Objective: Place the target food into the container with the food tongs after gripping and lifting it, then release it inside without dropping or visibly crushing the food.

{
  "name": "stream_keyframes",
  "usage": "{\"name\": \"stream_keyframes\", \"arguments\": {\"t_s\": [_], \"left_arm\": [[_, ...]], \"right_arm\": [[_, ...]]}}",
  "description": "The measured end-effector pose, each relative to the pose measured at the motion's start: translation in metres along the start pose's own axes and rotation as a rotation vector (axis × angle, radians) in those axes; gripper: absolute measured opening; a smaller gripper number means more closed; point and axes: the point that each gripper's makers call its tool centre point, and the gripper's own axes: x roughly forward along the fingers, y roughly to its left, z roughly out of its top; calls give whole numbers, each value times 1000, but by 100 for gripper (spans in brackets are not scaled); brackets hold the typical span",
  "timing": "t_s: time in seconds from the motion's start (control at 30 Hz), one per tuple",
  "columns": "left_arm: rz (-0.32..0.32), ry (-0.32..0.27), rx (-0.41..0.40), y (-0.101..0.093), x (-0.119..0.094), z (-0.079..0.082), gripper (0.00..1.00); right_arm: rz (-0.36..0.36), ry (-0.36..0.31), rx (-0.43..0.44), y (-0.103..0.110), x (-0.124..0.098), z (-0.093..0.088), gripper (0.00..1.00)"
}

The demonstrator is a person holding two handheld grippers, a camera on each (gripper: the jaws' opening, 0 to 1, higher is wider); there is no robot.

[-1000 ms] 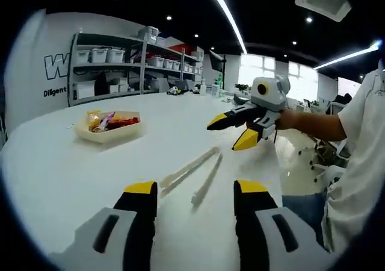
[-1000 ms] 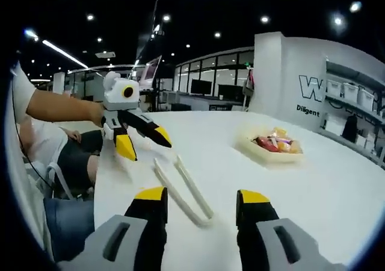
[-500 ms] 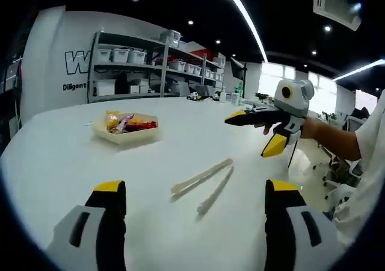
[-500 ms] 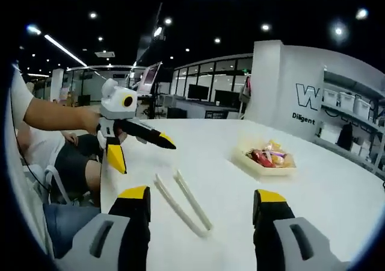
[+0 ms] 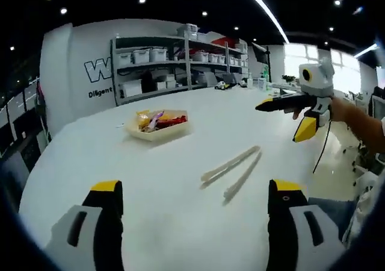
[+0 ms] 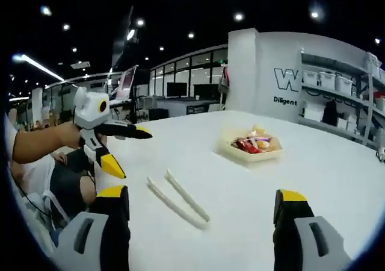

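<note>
Pale food tongs [image 5: 233, 170] (flat, splayed)

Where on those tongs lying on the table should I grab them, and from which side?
Probably across both arms near the middle of the tongs, coming from above. They lie flat on the table, arms splayed from a joined end that sits nearer the right gripper, so squeezing mid-length should close the far tips. Both grippers are open.
</note>
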Motion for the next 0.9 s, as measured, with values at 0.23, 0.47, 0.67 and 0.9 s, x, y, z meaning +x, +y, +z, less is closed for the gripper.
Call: {"name": "stream_keyframes", "arguments": {"t_s": [0.23, 0.47, 0.67, 0.9], "left_arm": [[-29, 79, -15, -18, -1, -11, 99], [10, 87, -52, -12, -1, -12, 99], [17, 59, -105, -12, -3, -9, 99], [35, 60, -107, -13, -3, -10, 99]], "right_arm": [[-51, 110, -16, 4, 5, -24, 100], [-92, 124, -16, -3, 2, -24, 100], [-162, 128, -52, -11, -2, -22, 100], [-179, 94, -24, -10, -5, -20, 100]]}}
